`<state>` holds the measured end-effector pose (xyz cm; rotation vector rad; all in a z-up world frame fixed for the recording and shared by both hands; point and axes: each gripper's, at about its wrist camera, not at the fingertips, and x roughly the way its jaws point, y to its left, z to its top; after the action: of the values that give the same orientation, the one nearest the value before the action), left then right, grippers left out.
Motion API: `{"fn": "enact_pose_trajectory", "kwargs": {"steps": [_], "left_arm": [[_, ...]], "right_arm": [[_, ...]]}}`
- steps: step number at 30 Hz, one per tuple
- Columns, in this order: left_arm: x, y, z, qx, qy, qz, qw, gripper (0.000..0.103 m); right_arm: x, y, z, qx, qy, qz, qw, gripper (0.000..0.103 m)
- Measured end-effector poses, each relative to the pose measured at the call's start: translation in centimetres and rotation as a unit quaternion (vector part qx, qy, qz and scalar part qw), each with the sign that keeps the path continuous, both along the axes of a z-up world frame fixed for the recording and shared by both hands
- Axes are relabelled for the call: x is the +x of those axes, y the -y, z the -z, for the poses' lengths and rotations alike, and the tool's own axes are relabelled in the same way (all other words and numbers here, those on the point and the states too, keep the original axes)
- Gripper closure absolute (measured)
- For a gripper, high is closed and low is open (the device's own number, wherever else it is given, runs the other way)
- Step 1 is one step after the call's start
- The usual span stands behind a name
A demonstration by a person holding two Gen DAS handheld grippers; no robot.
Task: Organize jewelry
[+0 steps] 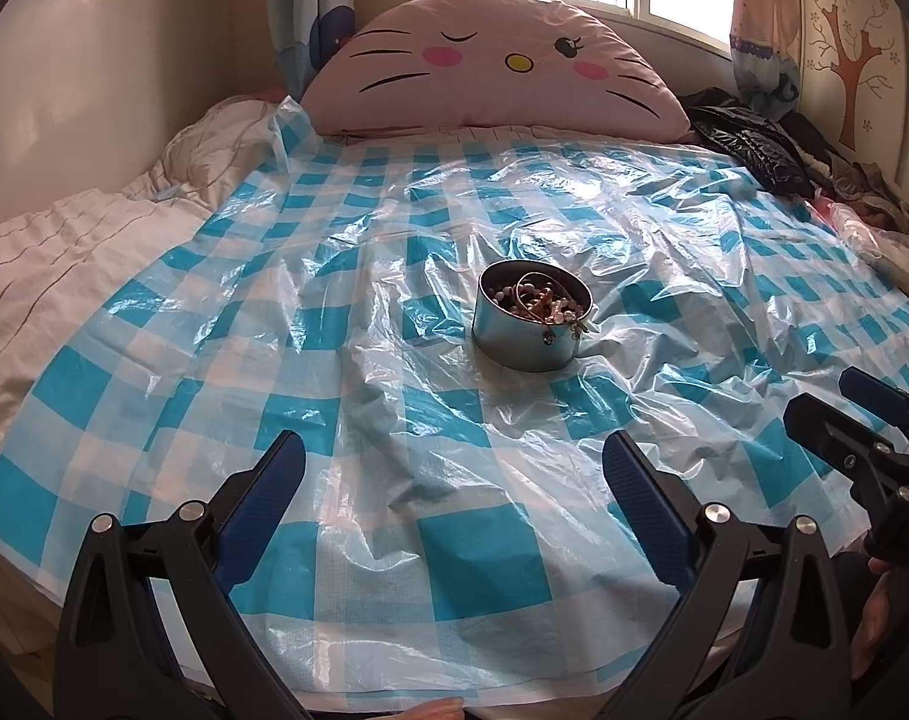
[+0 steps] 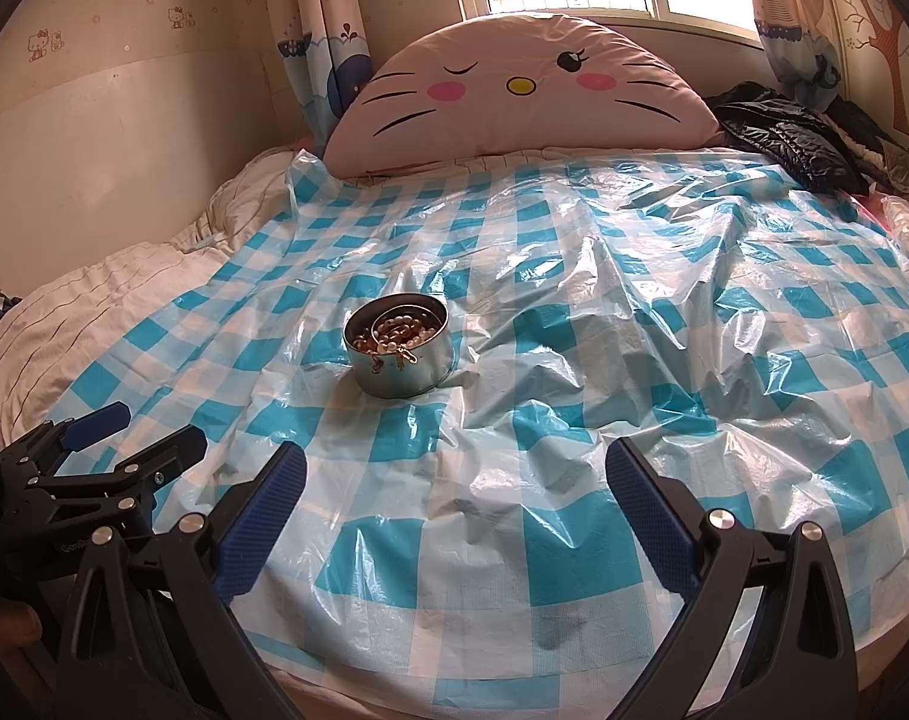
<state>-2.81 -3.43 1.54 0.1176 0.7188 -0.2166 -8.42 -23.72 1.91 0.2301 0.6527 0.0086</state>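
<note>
A round metal tin point(image 1: 529, 339) point(image 2: 401, 378) stands on the blue checked plastic sheet in the middle of the bed. It holds a tangle of jewelry point(image 1: 541, 300) point(image 2: 397, 333): pearl beads, brown beads and a gold bangle, with a piece hanging over the near rim. My left gripper point(image 1: 454, 468) is open well short of the tin, nothing between its blue pads. My right gripper point(image 2: 457, 477) is open too, nearer me and to the right of the tin. Each gripper shows in the other's view, the right gripper point(image 1: 838, 402) and the left gripper point(image 2: 148, 429).
The plastic sheet point(image 1: 394, 432) point(image 2: 574, 360) is crinkled and covers most of the bed. A pink cat-face cushion point(image 1: 502, 66) point(image 2: 526, 90) leans at the head. Dark clothes point(image 1: 754, 144) point(image 2: 802, 144) are piled at the back right. White bedding point(image 1: 64, 252) lies along the left edge.
</note>
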Motion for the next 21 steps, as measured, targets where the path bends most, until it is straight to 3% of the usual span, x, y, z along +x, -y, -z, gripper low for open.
{"fn": "enact_pose_trajectory", "kwargs": {"steps": [10, 15, 21], "left_arm": [[0.3, 0.2, 0.1, 0.001, -0.013, 0.0, 0.9999, 0.007], [1.5, 0.4, 0.5, 0.018, -0.035, -0.001, 0.9992, 0.007], [0.5, -0.5, -0.6, 0.006, 0.01, 0.008, 0.9999, 0.008]], "right_arm": [[0.0, 0.0, 0.0, 0.0, 0.0, 0.0, 1.0, 0.007], [0.0, 0.0, 0.0, -0.001, -0.001, 0.0, 1.0, 0.007], [0.0, 0.0, 0.0, 0.0, -0.001, 0.0, 1.0, 0.007]]}}
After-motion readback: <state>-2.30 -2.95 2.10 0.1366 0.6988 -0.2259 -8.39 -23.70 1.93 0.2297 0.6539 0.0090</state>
